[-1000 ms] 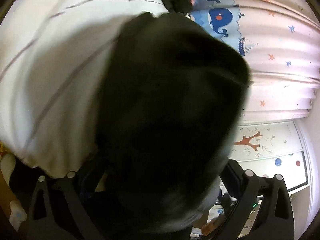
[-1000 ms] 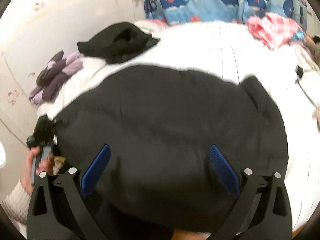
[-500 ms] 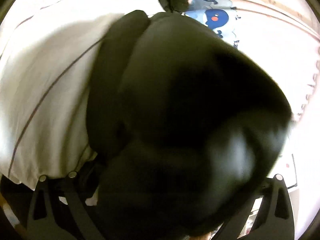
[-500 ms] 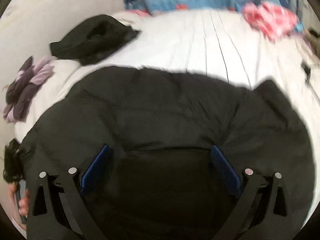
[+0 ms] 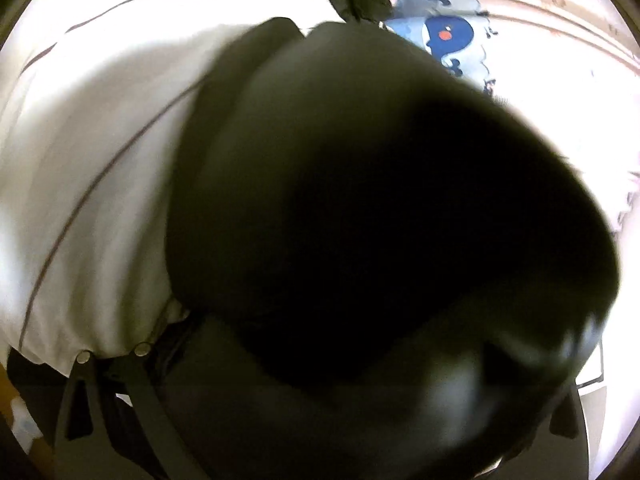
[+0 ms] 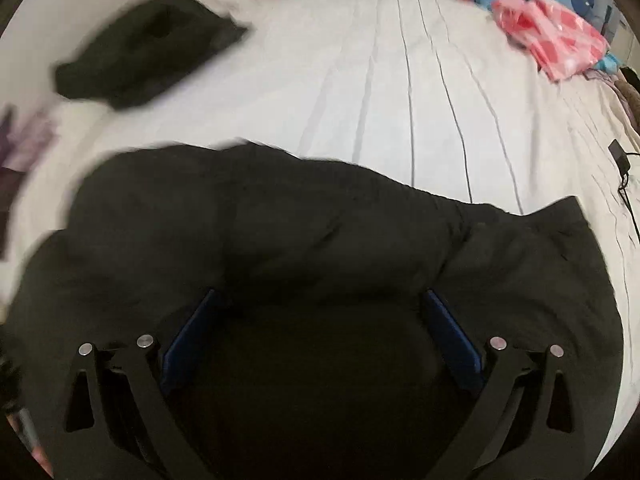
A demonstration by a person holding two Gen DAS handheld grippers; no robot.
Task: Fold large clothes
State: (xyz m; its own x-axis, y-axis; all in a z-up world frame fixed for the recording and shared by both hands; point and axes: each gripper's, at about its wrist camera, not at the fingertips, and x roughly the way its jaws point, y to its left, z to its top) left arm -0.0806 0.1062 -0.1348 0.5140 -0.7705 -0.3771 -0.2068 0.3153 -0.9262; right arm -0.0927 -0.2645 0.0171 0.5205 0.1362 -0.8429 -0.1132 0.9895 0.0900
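The black jacket [image 6: 320, 248] has been drawn nearer, now bunched at the bed's [image 6: 400, 100] near edge. The right claw [image 6: 320, 332] gapes wide over it. The left claw [image 5: 320, 420] is smothered in jacket; its state cannot be told. Another black garment [image 6: 148, 64] lies toward the far left corner, a pink one [image 6: 552, 44] far right.

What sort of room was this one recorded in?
Most likely a bedroom, perhaps a child's: a bed with a white striped sheet, whale-print curtains, and clothes scattered around the black garment being folded.
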